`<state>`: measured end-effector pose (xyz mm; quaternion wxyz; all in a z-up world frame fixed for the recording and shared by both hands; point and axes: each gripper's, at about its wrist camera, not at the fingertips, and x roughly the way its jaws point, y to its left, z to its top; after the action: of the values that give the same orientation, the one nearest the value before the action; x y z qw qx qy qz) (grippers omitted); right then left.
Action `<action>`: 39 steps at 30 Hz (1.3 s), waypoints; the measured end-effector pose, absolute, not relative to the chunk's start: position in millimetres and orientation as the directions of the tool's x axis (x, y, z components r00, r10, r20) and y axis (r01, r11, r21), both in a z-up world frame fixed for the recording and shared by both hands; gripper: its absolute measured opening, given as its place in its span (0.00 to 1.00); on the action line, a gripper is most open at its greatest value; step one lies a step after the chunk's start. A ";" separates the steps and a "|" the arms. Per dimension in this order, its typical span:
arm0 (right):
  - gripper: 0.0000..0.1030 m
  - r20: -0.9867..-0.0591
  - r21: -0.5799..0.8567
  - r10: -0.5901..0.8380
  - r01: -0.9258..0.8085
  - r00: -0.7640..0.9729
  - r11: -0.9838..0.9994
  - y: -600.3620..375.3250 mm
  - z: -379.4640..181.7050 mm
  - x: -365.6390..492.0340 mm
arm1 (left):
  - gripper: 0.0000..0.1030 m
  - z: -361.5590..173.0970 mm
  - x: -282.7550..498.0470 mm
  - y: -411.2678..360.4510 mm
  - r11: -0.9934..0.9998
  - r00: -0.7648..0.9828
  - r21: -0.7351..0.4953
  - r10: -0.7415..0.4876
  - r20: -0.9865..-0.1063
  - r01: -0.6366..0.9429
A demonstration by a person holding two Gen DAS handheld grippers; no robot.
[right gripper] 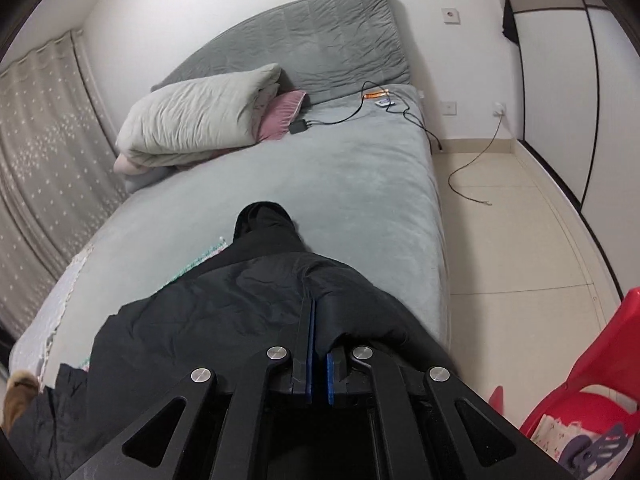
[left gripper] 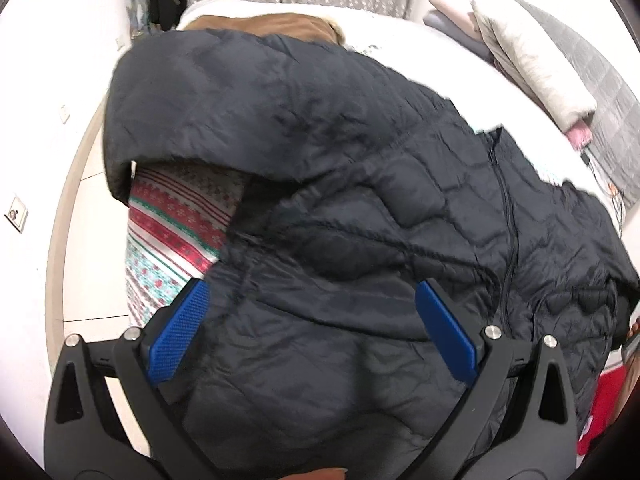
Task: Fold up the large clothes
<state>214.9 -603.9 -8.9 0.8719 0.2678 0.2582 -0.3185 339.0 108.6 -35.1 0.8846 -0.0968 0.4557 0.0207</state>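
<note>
A large black quilted jacket [left gripper: 328, 184] lies spread over the bed, its zip running down the right side. One part is folded over at the left, with a patterned red, white and green cloth [left gripper: 176, 224] showing under it. My left gripper [left gripper: 308, 304] is open, its blue pads [left gripper: 180, 328] wide apart just above the jacket's near part. In the right wrist view the jacket [right gripper: 224, 312] lies on the grey bed [right gripper: 360, 184]. My right gripper [right gripper: 318, 320] is shut on a fold of the jacket at the bed's near edge.
A folded pale quilt [right gripper: 200, 116] and a pink pillow [right gripper: 282, 114] lie at the head of the bed, with a black charger and cable [right gripper: 300, 126]. A brown garment [left gripper: 264, 26] lies at the far end. A red plastic chair [right gripper: 588, 380] stands at the right. Tiled floor [right gripper: 500, 240] runs beside the bed.
</note>
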 end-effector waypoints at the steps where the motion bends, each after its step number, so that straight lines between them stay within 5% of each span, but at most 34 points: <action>1: 0.05 -0.623 0.301 -0.419 0.697 0.660 0.651 -601.0 -7.4 212.8 | 1.00 -33.3 340.1 114.9 0.976 0.589 -0.167 -0.055 -0.806 -0.138; 3: 0.09 -0.641 0.318 -0.398 0.699 0.657 0.641 -600.2 -8.4 207.8 | 1.00 -30.0 343.1 130.8 0.961 0.601 -0.215 -0.068 -0.796 -0.176; 4: 0.22 -0.649 0.350 -0.363 0.686 0.669 0.638 -602.3 -10.1 209.0 | 1.00 -28.9 343.5 136.3 0.952 0.604 -0.238 -0.075 -0.793 -0.194; 5: 0.47 -0.658 0.402 -0.306 0.664 0.688 0.630 -604.8 -13.6 209.3 | 1.00 -28.5 344.9 142.9 0.941 0.608 -0.262 -0.083 -0.790 -0.212; 7: 0.71 -0.654 0.512 -0.207 0.627 0.728 0.588 -614.8 -27.1 206.7 | 1.00 -27.9 349.6 157.1 0.919 0.598 -0.310 -0.108 -0.794 -0.245; 13: 0.71 -0.723 0.519 -0.215 0.721 0.657 0.459 -615.1 -28.0 183.3 | 1.00 -22.9 354.4 241.5 0.748 0.650 -0.526 -0.170 -0.741 -0.404; 16: 0.71 -0.776 0.361 -0.361 0.834 0.517 0.417 -598.7 -7.8 170.0 | 1.00 -42.6 350.3 303.5 0.509 0.720 -0.697 -0.198 -0.666 -0.505; 20: 0.71 -0.676 0.198 -0.548 0.838 0.493 0.509 -554.4 34.4 162.7 | 0.99 -88.0 364.6 342.8 0.287 0.765 -0.825 -0.318 -0.561 -0.486; 24: 0.71 -0.628 0.183 -0.469 0.704 0.621 0.687 -503.1 46.9 168.6 | 0.99 -126.2 375.4 342.5 0.081 0.791 -0.889 -0.426 -0.439 -0.450; 28: 0.71 -0.660 0.205 -0.326 0.580 0.677 0.788 -462.8 33.9 191.4 | 0.99 -136.2 384.8 331.6 0.016 0.834 -0.909 -0.391 -0.388 -0.416; 30: 0.71 -0.665 0.156 -0.299 0.518 0.684 0.841 -434.8 28.4 206.3 | 0.84 -136.6 386.7 330.2 -0.017 0.861 -0.918 -0.353 -0.366 -0.397; 34: 0.71 -0.650 0.049 -0.280 0.406 0.707 0.913 -385.1 24.6 224.3 | 0.14 -129.6 372.8 346.2 -0.016 0.899 -0.919 -0.214 -0.383 -0.395; 39: 0.71 -0.631 -0.035 -0.291 0.349 0.719 0.936 -359.1 19.4 233.7 | 0.04 -114.7 378.5 377.9 0.072 0.899 -0.915 -0.166 -0.404 -0.398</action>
<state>233.7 -359.1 19.4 0.9260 0.0434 0.3328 -0.1728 378.5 377.9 -114.7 0.7019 -0.6760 0.2084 0.0827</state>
